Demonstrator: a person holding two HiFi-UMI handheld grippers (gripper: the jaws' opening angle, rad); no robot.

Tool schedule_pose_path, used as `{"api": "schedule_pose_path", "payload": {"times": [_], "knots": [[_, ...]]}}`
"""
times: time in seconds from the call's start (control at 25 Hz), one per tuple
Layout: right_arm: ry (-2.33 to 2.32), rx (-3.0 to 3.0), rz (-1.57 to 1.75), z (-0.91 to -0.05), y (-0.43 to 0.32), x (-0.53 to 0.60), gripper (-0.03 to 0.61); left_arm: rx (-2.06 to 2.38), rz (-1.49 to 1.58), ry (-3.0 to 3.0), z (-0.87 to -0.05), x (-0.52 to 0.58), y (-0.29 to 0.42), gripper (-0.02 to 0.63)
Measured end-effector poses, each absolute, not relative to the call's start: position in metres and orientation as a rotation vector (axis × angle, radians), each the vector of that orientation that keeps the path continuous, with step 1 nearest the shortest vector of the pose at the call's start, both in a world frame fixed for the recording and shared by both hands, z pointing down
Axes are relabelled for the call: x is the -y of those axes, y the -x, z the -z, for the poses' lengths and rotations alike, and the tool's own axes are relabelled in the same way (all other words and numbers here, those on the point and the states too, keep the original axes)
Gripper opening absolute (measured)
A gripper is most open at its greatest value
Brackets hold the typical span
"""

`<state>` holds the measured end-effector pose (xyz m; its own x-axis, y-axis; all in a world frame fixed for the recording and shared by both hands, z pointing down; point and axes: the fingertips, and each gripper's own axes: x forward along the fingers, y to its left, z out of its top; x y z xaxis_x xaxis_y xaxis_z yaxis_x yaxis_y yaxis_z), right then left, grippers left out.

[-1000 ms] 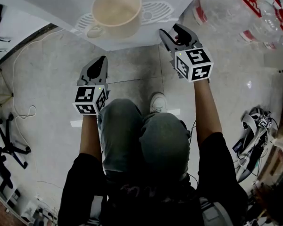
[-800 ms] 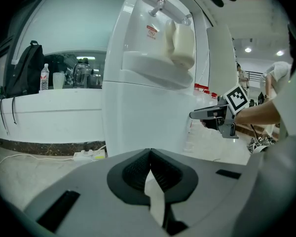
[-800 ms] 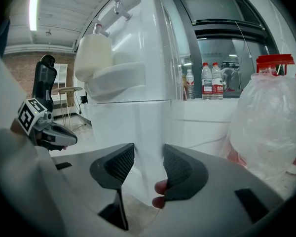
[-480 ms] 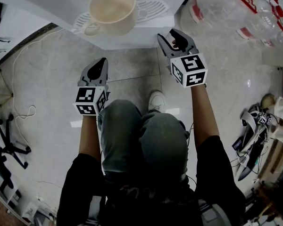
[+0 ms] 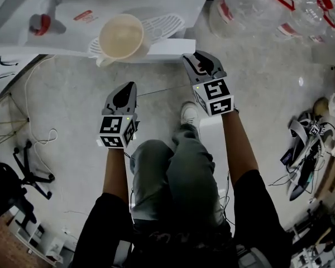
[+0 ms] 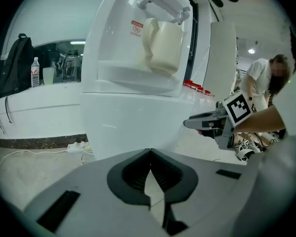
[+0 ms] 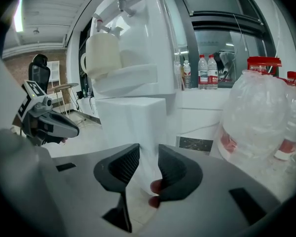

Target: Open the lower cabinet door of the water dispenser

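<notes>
My right tongs (image 7: 148,154) have just been closing and stand half apart around the upright edge of the lower cabinet door (image 7: 130,125). That edge runs top to bottom, dead ahead between the pads, not visibly pinched yet. My left tongs (image 6: 150,152) are clenched on nothing, off to the left and farther from it. The red sticker (image 6: 136,27) and the water jug (image 7: 259,117) print are too small to read.
</notes>
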<state>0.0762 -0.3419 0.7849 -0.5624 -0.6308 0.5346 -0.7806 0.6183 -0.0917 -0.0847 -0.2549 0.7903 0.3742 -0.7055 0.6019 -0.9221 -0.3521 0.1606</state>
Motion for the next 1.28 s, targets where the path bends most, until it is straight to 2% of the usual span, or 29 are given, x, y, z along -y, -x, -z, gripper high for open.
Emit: {"api": "schedule_pose_path", "payload": {"times": [0.2, 0.76, 1.28], "knots": [[-1.121, 2.356, -0.472, -0.784, -0.075, 0.328, 0.127, 1.360, -0.604, -2.173, -0.781, 0.251, 0.077, 0.012], [-1.163, 2.249, -0.494, -0.785, -0.065, 0.278, 0.120, 1.318, -0.668, -2.113, -0.767, 0.182, 0.109, 0.012], [-1.064, 2.251, -0.530, -0.787, -0.036, 0.199, 0.108, 1.323, -0.669, -2.115, -0.737, 0.130, 0.094, 0.012]]}}
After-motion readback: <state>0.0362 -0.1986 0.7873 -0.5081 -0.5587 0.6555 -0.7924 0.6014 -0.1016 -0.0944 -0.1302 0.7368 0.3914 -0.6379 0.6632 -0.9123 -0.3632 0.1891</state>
